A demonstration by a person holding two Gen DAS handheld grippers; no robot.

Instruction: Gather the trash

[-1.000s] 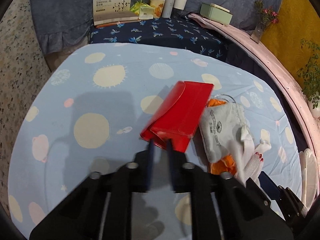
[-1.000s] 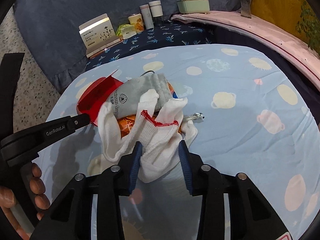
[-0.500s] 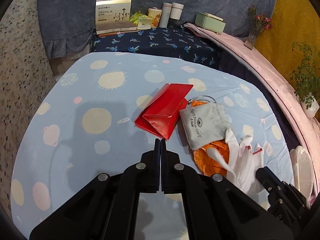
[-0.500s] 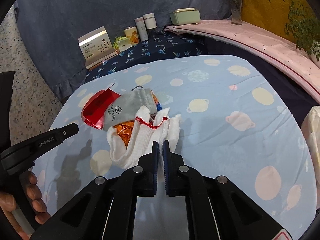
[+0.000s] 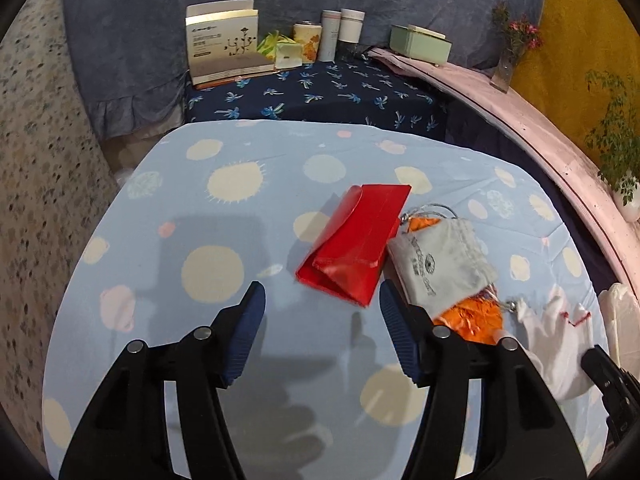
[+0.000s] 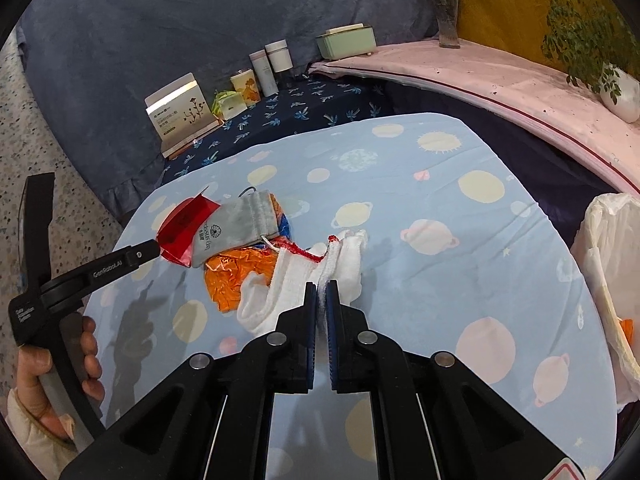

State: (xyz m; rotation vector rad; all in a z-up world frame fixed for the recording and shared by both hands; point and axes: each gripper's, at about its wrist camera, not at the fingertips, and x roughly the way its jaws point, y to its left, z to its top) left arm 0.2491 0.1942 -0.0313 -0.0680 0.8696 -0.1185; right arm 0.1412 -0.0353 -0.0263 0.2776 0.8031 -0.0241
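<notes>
A small pile of trash lies on the blue planet-print tablecloth [image 5: 224, 208]. It holds a red folded envelope [image 5: 358, 244], a grey drawstring pouch [image 5: 438, 262], an orange crumpled wrapper [image 5: 472, 318] and a white glove with red trim [image 6: 316, 268]. My left gripper [image 5: 322, 300] is open and empty, its jaws standing to either side of the envelope's near corner, just short of it. My right gripper [image 6: 321, 294] is shut on the white glove, pinching its cuff. The glove also shows in the left wrist view [image 5: 560, 344].
A white plastic trash bag [image 6: 608, 280] hangs open at the table's right edge. At the back, a dark blue patterned surface [image 5: 320, 92] carries a white box [image 5: 222, 42], tins, bottles and a green case [image 5: 420, 46]. A pink ledge [image 6: 500, 84] with plants curves along the right.
My left gripper has opened wide, having been shut half a second ago, and sits near the red envelope. My right gripper closed on the white glove and now draws it back from the pile.
</notes>
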